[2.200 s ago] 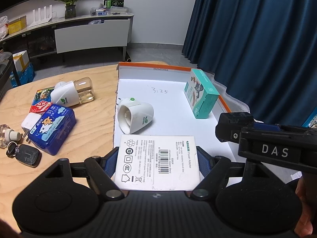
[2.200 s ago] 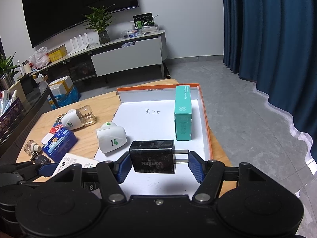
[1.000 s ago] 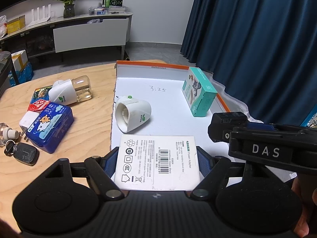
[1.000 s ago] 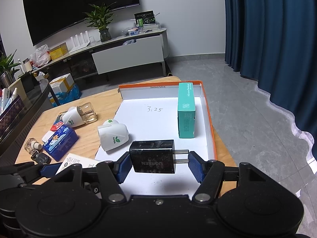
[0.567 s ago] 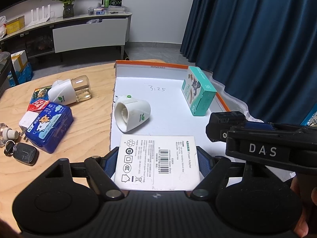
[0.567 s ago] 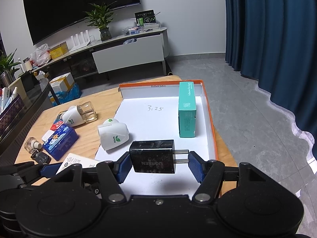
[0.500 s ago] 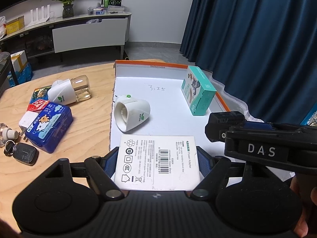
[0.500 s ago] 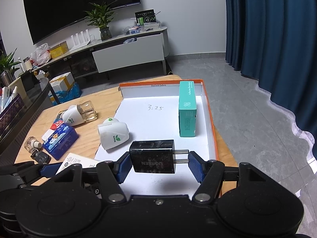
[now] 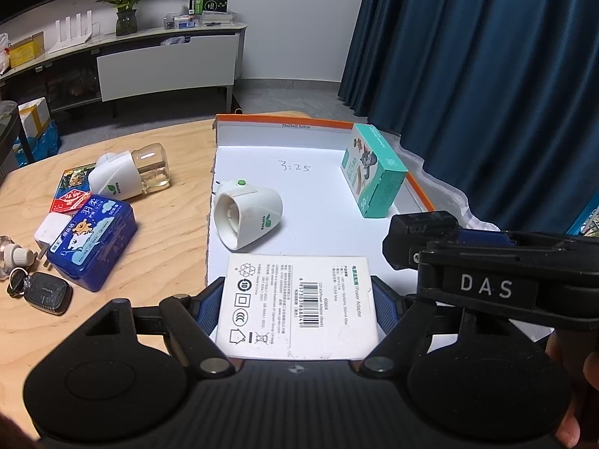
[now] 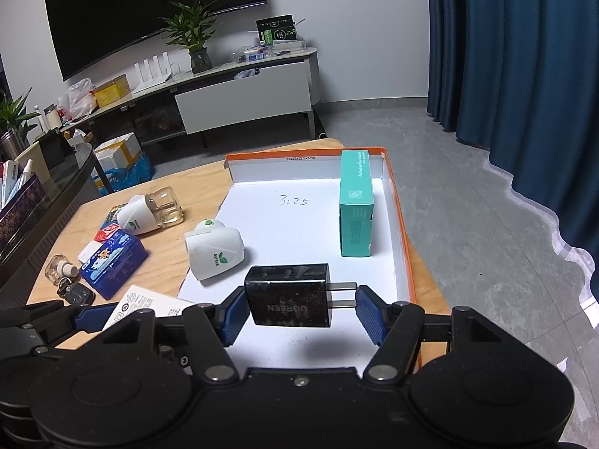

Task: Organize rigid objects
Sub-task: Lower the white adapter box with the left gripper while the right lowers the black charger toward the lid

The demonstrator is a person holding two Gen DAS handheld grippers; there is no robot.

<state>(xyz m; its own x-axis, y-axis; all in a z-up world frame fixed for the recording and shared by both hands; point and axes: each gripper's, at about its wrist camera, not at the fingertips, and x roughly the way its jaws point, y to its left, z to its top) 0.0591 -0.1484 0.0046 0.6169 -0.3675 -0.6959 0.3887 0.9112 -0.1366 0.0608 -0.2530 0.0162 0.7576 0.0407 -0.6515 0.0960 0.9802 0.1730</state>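
Observation:
My left gripper (image 9: 297,305) is shut on a flat white power adapter box (image 9: 297,305), held over the near edge of the orange-rimmed white tray (image 9: 322,220). My right gripper (image 10: 301,301) is shut on a black UGREEN charger (image 10: 288,301), prongs pointing right, above the tray's (image 10: 397,224) near right part. Both show from the side: the right gripper in the left wrist view (image 9: 423,239), the left gripper in the right wrist view (image 10: 93,316). A teal box (image 9: 374,181) stands in the tray by the right wall. A white plug-in diffuser (image 9: 249,219) lies at the tray's left edge.
On the wooden table (image 9: 157,262) left of the tray lie a diffuser with a clear bottle (image 9: 129,176), a blue tin (image 9: 93,241), red packets (image 9: 69,198), a car key (image 9: 46,292) and a small bottle (image 9: 11,256). The floor drops off right of the tray; curtains (image 10: 524,75) hang there.
Both grippers keep their grip. The views drift slightly: the tray and table objects shift a little left in the left wrist view, and the right gripper has edged left.

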